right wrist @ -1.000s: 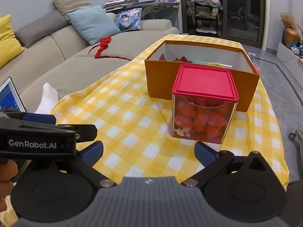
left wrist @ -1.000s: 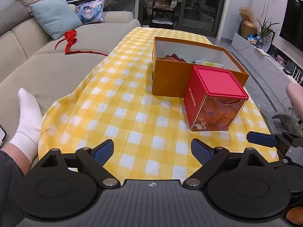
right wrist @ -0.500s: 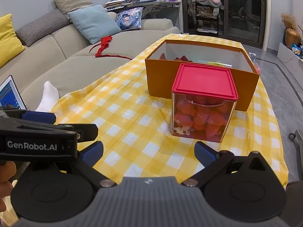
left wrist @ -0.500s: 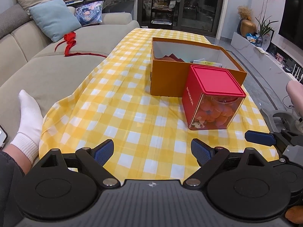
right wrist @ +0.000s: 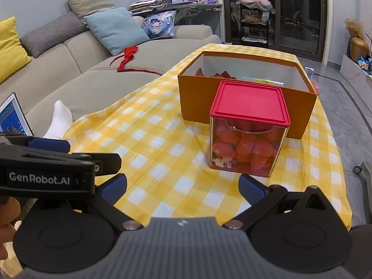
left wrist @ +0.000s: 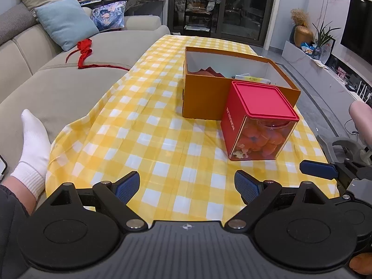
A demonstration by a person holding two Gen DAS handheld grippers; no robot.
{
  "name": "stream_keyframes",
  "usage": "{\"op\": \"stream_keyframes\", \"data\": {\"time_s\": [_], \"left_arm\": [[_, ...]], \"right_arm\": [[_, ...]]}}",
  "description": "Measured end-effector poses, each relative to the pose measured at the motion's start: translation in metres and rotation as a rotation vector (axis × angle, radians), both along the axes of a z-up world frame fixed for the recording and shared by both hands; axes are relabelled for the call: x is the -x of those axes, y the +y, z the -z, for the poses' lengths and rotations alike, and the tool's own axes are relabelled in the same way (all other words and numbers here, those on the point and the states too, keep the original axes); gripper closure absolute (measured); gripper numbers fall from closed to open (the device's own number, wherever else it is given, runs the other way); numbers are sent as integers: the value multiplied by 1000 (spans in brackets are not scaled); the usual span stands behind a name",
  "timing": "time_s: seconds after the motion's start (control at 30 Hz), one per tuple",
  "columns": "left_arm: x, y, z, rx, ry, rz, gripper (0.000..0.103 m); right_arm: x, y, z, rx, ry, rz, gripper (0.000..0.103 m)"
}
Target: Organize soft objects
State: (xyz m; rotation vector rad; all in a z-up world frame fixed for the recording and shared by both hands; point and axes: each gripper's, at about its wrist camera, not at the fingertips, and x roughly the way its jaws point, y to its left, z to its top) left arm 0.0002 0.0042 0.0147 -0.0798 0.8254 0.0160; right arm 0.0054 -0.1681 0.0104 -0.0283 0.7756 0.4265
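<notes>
A clear jar with a red lid (right wrist: 250,127) stood on the yellow checked table (left wrist: 148,139), close to the near end and a bit toward the right edge. It was full of soft red toys (right wrist: 244,148). Its back side was touching, or almost touching, the front wall of an open orange box (left wrist: 204,97), which sat farther along the table with some things inside.

The right gripper (right wrist: 182,183) hung low over the near edge of the table. Its two blue fingers (right wrist: 252,187) were spread wide apart and held nothing. The jar was straight ahead of it, a little to the right of the gap between the fingers. The jar was a square block, about as tall as it was wide, so it had no long side to line up with.

The left gripper (left wrist: 187,187) was also over the near edge, level and pointing down the table. Its fingers (left wrist: 127,184) were wide apart and empty too. From there the jar was ahead and off to the right.

So the right gripper looked like the nearer one and the better one for the jar. It would likely need to go forward, with one finger on each side of the jar.
</notes>
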Motion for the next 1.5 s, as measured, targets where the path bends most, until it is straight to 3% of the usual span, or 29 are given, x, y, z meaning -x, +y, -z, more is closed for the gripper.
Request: {"op": "stream_keyframes", "data": {"time_s": [1.5], "left_arm": [[-1,-3,4,-13,13,2,0]], "right_arm": [[0,0,3,-4,46,-4,3]]}}
